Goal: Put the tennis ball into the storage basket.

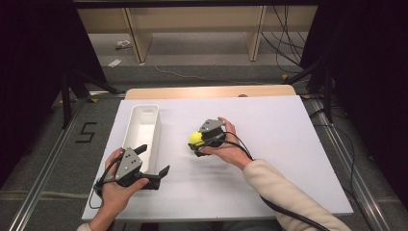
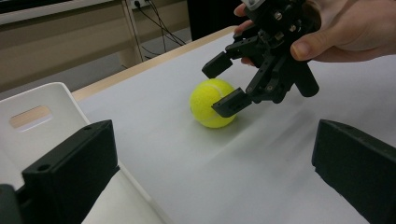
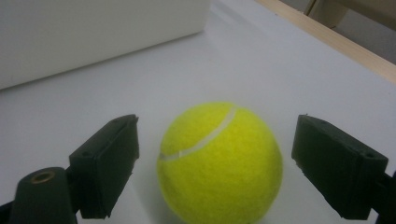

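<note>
A yellow tennis ball [image 1: 195, 138] rests on the white table surface near the middle. My right gripper [image 1: 195, 143] stands open around it, one jaw on each side, with gaps showing between the ball [image 3: 219, 161] and both jaws in the right gripper view. In the left gripper view the ball [image 2: 208, 103] lies between the right gripper's [image 2: 225, 84] spread jaws. My left gripper [image 1: 155, 161] is open near the table's front left, beside the white bin [image 1: 143, 130], holding nothing.
The long white bin [image 2: 42, 121] lies left of the ball, its near end by my left gripper. The white board [image 1: 288, 144] stretches to the right. A wooden table edge [image 1: 211, 91] runs along the back. Cables trail from both grippers.
</note>
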{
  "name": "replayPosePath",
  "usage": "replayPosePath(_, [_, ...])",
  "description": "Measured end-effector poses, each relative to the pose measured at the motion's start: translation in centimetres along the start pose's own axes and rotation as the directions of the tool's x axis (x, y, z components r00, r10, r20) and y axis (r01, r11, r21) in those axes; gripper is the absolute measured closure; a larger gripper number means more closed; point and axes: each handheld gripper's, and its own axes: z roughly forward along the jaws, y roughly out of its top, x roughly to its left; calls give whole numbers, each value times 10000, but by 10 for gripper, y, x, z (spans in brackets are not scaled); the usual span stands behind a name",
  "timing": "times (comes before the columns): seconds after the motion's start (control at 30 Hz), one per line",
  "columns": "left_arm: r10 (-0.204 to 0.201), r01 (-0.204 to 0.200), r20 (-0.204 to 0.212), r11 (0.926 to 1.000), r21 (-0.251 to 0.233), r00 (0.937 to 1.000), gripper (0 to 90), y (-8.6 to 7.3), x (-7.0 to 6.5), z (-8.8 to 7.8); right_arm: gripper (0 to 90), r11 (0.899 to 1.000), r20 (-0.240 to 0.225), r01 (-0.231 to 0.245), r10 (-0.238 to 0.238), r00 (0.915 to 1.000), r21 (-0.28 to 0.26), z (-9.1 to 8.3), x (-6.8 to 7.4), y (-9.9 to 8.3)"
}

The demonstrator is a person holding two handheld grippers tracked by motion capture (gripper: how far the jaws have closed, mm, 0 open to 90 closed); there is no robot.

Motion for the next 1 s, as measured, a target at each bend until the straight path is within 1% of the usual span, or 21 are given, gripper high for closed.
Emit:
replayPosePath(0.1, [6, -6, 7, 10000, 22, 10000, 0, 0, 0, 0, 155, 9997, 79, 118, -120, 9999, 205, 4, 1, -1])
replayPosePath(0.17, [1, -1, 6, 10000, 16, 10000, 0, 0, 0, 0, 155, 9996, 67, 103, -105, 9999, 270, 6, 1, -2])
replayPosePath(0.3, [-3, 3, 10, 10000, 5, 10000, 0, 0, 0, 0, 155, 9995, 41, 93, -94, 9999, 313, 10, 1, -1])
replayPosePath(0.5, [9, -10, 27, 10000, 29, 10000, 0, 0, 0, 0, 154, 9989, 94, 222, -226, 9997, 422, 15, 2, -3])
replayPosePath(0.73, [17, -17, 33, 10000, 38, 10000, 0, 0, 0, 0, 155, 9982, 35, 168, -170, 9998, 575, 19, 3, -4])
replayPosePath(1.0, [8, -8, 45, 10000, 33, 10000, 0, 0, 0, 0, 169, 9976, 152, 120, -131, 9998, 676, 21, 0, -7])
